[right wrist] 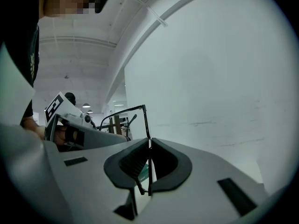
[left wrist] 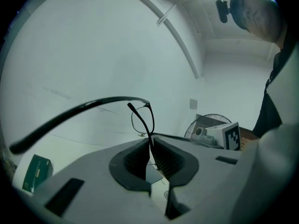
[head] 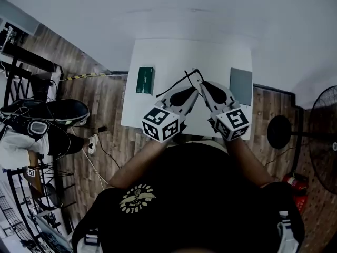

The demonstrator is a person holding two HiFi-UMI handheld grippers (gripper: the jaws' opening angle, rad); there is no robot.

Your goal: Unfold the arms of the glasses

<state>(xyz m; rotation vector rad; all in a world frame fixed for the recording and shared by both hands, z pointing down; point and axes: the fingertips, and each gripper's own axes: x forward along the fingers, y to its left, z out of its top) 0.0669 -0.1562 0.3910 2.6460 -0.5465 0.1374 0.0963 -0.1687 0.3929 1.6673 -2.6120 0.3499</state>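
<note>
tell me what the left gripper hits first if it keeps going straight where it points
The left gripper is shut on the glasses. Beyond them only the white wall shows ahead; the right gripper sits just right of that line, depth unclear.
</note>
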